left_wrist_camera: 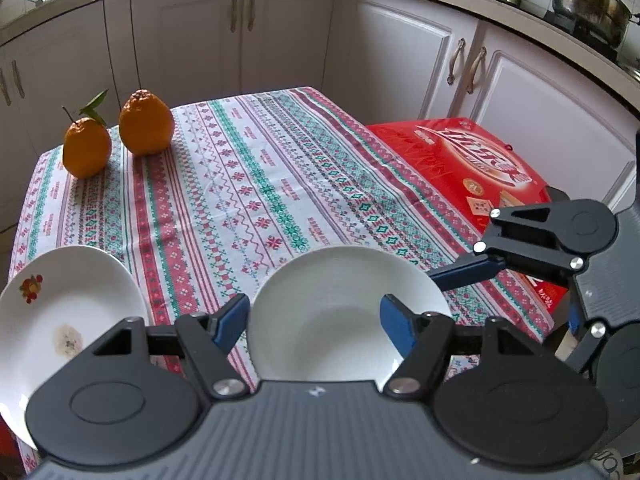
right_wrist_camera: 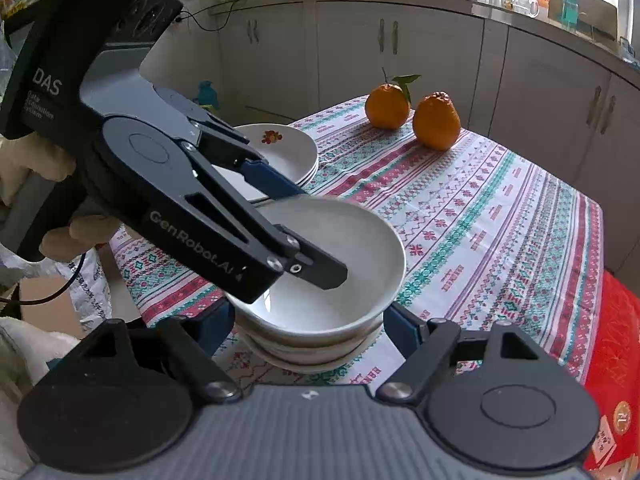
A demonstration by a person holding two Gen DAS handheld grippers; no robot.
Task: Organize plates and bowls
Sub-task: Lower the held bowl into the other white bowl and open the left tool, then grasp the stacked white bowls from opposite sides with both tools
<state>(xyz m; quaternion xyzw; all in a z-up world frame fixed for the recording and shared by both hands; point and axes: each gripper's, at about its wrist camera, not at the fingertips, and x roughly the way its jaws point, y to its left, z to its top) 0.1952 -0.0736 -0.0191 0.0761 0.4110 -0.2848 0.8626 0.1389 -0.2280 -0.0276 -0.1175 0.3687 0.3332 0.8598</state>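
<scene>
Right wrist view: stack of white bowls [right_wrist_camera: 360, 248] near counter [right_wrist_camera: 500, 220] edge, between right tool [right_wrist_camera: 308, 314] fingers; squeezing or not, cannot tell. Left tool [right_wrist_camera: 312, 232] open across top rim, blocking view. Plates [right_wrist_camera: 288, 148], oranges [right_wrist_camera: 436, 120] behind.

oranges [left_wrist_camera: 116, 134] on patterned tablecloth [left_wrist_camera: 256, 184] | red box [left_wrist_camera: 476, 168] beside | steel pot [left_wrist_camera: 588, 4] on counter

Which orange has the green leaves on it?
The smaller orange with a stem has the leaves. It stands nearer the table's corner. The bumpy-topped orange beside it has none.
</scene>
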